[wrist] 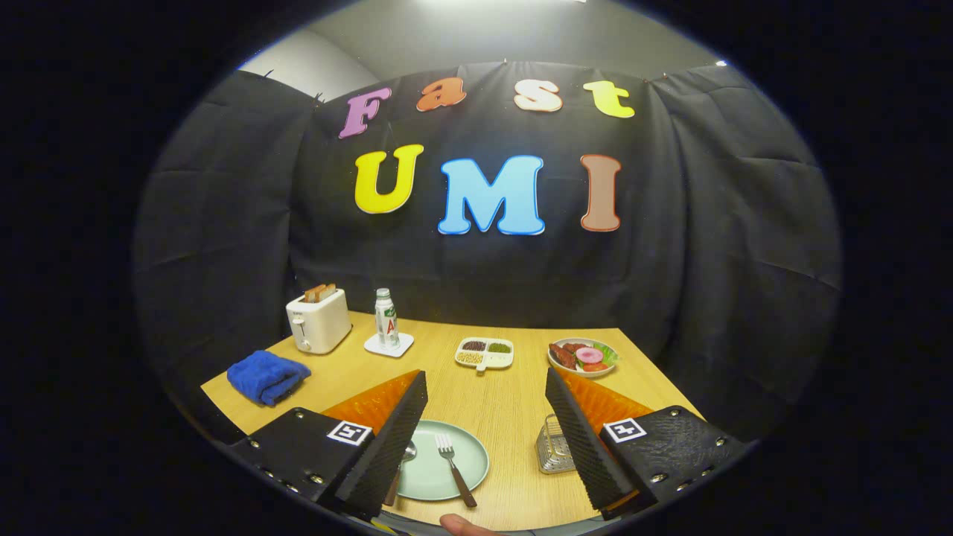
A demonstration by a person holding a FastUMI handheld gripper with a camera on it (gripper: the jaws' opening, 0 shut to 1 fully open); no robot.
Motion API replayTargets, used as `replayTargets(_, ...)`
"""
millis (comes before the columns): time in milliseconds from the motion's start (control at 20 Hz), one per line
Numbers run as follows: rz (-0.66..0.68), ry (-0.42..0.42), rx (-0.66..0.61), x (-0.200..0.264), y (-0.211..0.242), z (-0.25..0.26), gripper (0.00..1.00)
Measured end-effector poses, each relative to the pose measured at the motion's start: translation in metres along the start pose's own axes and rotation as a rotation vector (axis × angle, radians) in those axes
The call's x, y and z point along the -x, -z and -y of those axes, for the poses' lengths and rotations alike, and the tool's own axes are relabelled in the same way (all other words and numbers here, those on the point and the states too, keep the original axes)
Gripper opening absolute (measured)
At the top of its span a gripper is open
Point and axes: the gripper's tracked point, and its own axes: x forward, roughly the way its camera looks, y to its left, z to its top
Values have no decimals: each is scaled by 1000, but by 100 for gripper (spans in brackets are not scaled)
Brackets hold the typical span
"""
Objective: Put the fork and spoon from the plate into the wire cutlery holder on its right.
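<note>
The gripper (486, 439) hovers wide open and empty above the table's near edge. Fork (455, 469) and spoon (402, 465) lie on the plate (428, 476); neither is yet in the wire cutlery holder (552, 447). Likely next: descend and pinch the fork's handle.

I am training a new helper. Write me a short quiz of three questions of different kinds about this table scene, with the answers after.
1. True or false: the fork already stands in the wire cutlery holder.
2. Multiple choice: the gripper fingers are A) shut on the spoon, B) open and holding nothing, C) shut on the fork.
3. Fill in: the blue cloth lies in front of the ____, which has bread slices in it.

Key
1. False: it lies on the green plate, beside the spoon.
2. B
3. toaster
</note>
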Motion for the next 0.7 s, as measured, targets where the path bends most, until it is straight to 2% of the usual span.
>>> replayTargets(200, 78, 1, 2, 5, -30, -1, 97)
replayTargets(300, 70, -8, 4, 4, -28, -3, 98)
replayTargets(700, -105, -83, 88, -3, 29, -16, 97)
